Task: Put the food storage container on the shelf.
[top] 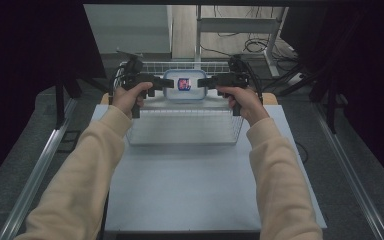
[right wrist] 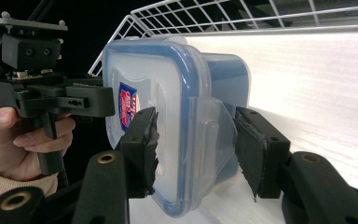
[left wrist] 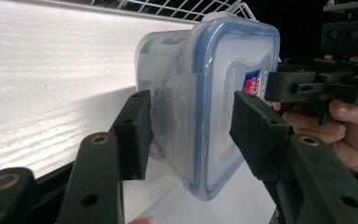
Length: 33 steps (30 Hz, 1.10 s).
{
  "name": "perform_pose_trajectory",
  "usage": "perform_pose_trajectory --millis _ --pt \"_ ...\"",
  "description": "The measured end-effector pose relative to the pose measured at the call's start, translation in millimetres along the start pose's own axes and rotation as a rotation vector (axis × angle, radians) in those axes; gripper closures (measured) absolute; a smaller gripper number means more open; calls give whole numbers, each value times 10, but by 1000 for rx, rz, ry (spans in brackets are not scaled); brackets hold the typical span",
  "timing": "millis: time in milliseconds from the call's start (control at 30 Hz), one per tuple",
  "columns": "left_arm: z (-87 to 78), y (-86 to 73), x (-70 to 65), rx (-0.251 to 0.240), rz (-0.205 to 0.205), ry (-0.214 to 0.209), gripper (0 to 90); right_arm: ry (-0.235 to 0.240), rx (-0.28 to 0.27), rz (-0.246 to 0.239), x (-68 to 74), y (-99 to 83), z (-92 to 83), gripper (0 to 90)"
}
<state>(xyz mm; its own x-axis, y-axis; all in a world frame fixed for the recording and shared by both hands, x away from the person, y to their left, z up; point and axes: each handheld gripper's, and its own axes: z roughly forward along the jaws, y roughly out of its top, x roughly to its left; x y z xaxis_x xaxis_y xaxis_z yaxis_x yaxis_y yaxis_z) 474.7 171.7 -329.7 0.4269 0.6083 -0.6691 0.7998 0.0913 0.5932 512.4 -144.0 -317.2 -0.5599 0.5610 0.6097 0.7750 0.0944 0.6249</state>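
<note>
Right, count first: 1 container (top: 184, 85), clear plastic w/ blue-rimmed lid and a red-blue sticker; 1 white wire basket (top: 184, 134); 2 tools, one per hand; 1 pale tabletop (top: 190, 190).

The container hangs between the two tools, above the far part of the basket, not resting on anything seen in the high view. Left tool (top: 161, 83) grips its left end, right tool (top: 205, 82) its right end. Both are clamped on the container: pads press on lid side and base side, so jaws stand at about the box's thickness.

High view: both cream sleeves coming in from the bottom, the basket's mesh floor and rim, grey floor and cables beyond the tabletop. Sticker is just a small blob here.

Left tool view: own tool (left wrist: 191, 126) pinching the container (left wrist: 214, 107) over a side latch flap, lid facing right; the other hand (left wrist: 335, 130) w/ its tool beyond. Something sits inside the box, can't tell what.

Right tool view: own tool (right wrist: 196, 144) on the opposite latch, container (right wrist: 177, 116) w/ lid facing left, sticker print clearer, basket wire (right wrist: 242, 14) up top. Pad rubber looks torn at the edges.
</note>
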Motion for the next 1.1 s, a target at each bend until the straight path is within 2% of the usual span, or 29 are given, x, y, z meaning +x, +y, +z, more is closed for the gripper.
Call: perform_pose_trajectory --millis 167,367,667,800,933,1100 --pt "31 39 61 -1 -40 -14 486 -2 8 79 -42 59 37 499" --pt "60 86 117 3 -76 -23 481 -5 20 145 -95 127 76 493" --pt "110 144 231 10 -143 -58 469 -26 22 208 -131 159 131 470" --pt "125 158 279 14 -169 -72 466 -30 12 248 -161 166 153 468" --pt "135 168 332 23 -191 -94 463 -39 -10 263 -172 157 172 464" --pt "141 174 344 24 -192 -95 458 -50 -32 272 -169 148 196 451"
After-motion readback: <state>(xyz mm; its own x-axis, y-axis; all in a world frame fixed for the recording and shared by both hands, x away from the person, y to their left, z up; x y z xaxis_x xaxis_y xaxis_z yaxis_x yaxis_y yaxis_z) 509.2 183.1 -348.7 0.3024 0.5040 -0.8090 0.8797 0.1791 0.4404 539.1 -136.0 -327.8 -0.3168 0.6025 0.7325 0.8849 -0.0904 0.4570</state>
